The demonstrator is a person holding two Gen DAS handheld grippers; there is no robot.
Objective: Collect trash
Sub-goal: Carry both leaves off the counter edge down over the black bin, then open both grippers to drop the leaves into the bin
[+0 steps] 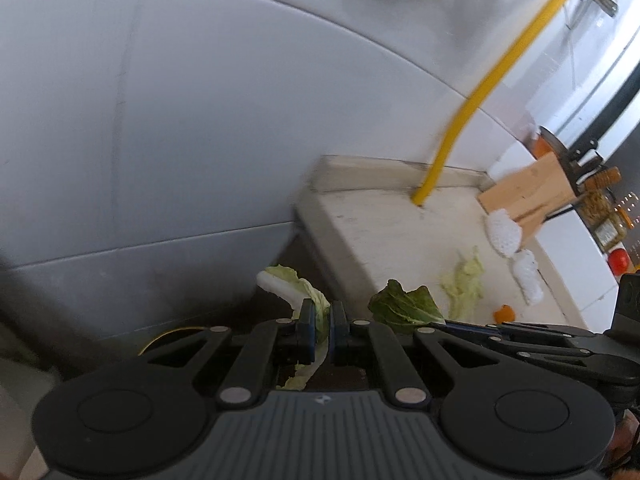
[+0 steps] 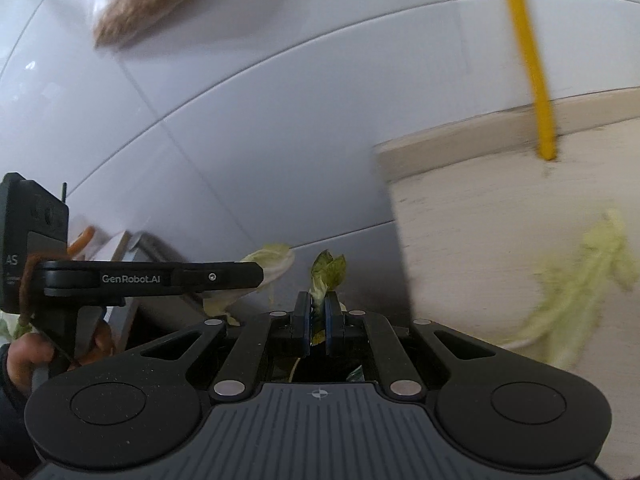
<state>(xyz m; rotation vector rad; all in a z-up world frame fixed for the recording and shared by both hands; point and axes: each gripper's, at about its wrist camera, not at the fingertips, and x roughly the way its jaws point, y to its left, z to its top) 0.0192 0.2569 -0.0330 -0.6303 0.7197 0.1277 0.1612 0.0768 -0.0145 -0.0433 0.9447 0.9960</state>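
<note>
A pale cabbage leaf [image 1: 298,292] is pinched between the closed pads of the left gripper [image 1: 322,322], off the edge of the counter [image 1: 360,232]. Beside it, a dark green leaf [image 2: 328,270] is clamped in the nearly closed right gripper [image 2: 318,314]. More pale leaf scrap [image 1: 464,284] is seen lying on the counter, near two white foam nets [image 1: 516,248]. No trash container can be seen.

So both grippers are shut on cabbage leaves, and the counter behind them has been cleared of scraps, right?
Not quite. The left gripper and right gripper are each shut on a leaf, but the counter is not cleared: the left wrist view shows a pale cabbage leaf, two white foam pieces and an orange scrap lying on it.
</note>
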